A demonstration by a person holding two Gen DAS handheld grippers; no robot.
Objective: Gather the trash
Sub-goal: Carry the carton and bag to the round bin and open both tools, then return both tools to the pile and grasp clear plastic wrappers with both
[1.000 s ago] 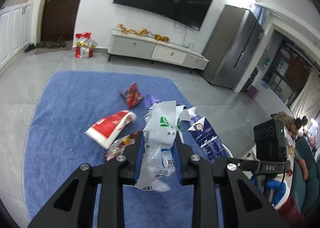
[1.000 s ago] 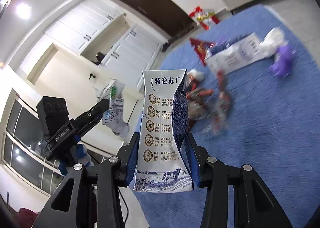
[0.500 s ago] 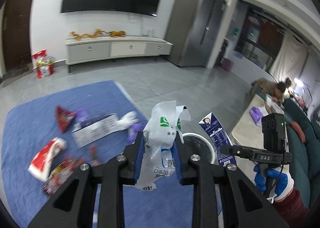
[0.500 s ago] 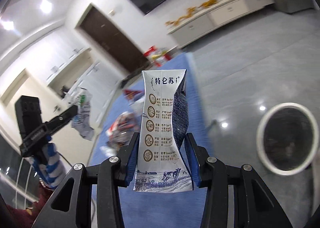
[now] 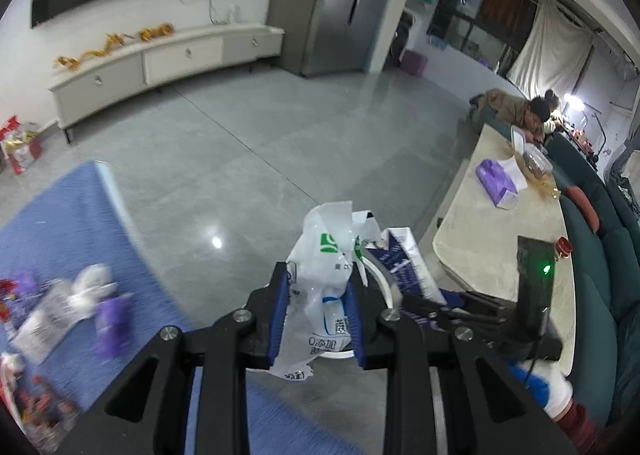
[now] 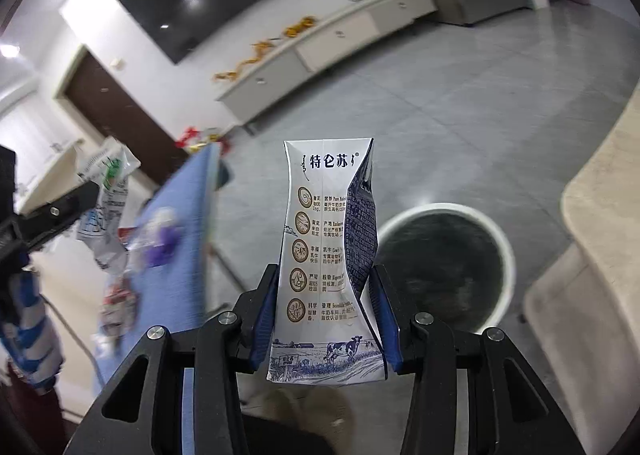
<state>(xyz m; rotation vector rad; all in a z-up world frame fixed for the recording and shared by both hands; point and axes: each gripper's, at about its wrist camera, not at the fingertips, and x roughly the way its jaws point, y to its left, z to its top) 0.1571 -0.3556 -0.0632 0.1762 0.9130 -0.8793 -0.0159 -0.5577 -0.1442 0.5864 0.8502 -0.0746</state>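
My left gripper point(image 5: 318, 313) is shut on a crumpled white plastic wrapper point(image 5: 324, 255) with green and blue print, held in the air. My right gripper point(image 6: 326, 315) is shut on a flattened white-and-blue milk carton point(image 6: 324, 251), held upright. A round white-rimmed trash bin point(image 6: 444, 259) with a dark liner stands on the grey floor just right of the carton. In the left wrist view the carton point(image 5: 404, 263) shows right of the wrapper, with the bin's rim point(image 5: 386, 285) mostly hidden behind them. Loose trash point(image 5: 80, 303) lies blurred on the blue rug point(image 5: 52, 223).
A beige table point(image 5: 504, 223) with a purple tissue pack stands right, beside a green sofa point(image 5: 600, 303). A person lies at the table's far end. A white TV cabinet point(image 5: 168, 55) and grey fridge line the far wall. The table edge point(image 6: 592, 255) is close to the bin.
Both grippers have swung right, away from the rug and toward the trash bin, which is now larger and closer. Both keep their hold on the wrapper and the carton.
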